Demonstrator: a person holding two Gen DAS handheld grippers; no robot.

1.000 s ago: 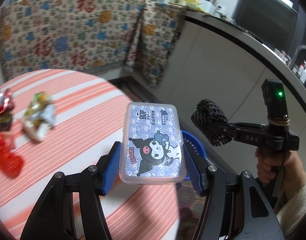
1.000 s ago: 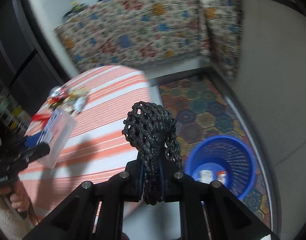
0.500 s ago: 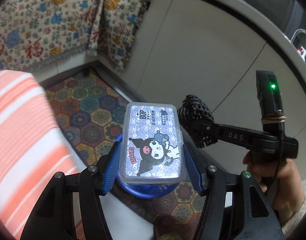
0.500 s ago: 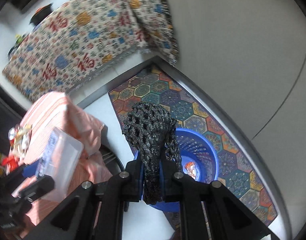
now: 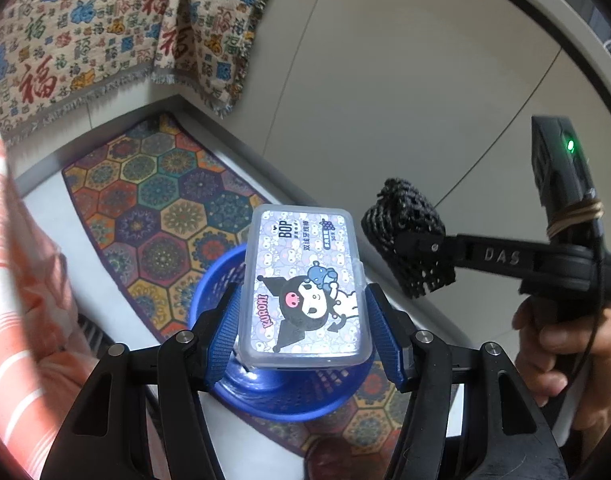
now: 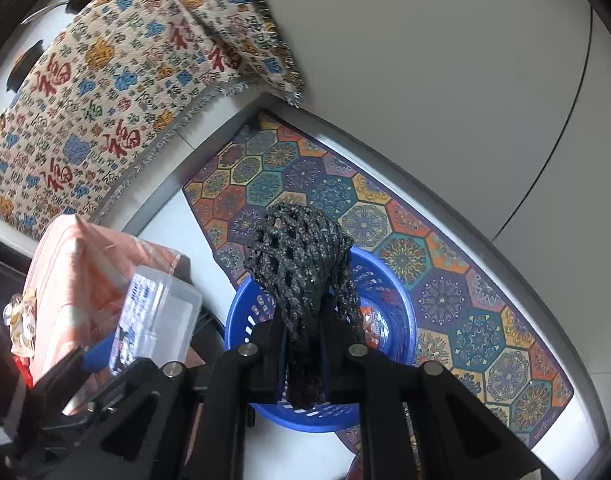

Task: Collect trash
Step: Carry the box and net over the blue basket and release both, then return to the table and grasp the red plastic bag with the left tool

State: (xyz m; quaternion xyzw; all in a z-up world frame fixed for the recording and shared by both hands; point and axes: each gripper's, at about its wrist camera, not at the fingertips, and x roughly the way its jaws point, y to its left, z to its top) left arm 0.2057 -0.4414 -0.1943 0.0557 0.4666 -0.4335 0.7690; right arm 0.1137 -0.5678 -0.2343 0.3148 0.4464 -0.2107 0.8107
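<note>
Left hand-held gripper (image 5: 303, 322): clamps clear cartoon-printed plastic box (image 5: 305, 284)
Right hand-held gripper (image 6: 303, 354): pinches black foam net (image 6: 301, 264)
Below: blue perforated basket (image 6: 401, 320), hexagon-patterned rug (image 6: 445, 264)
Right view only: wrappers inside basket

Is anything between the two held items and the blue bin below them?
Nothing visible. The left gripper holds the plastic box and the right gripper holds the black net, both above the open blue bin; only some trash lies inside it.

blue basket (image 6: 401, 316) mouth open, tablecloth (image 6: 85, 264) alongside
</note>
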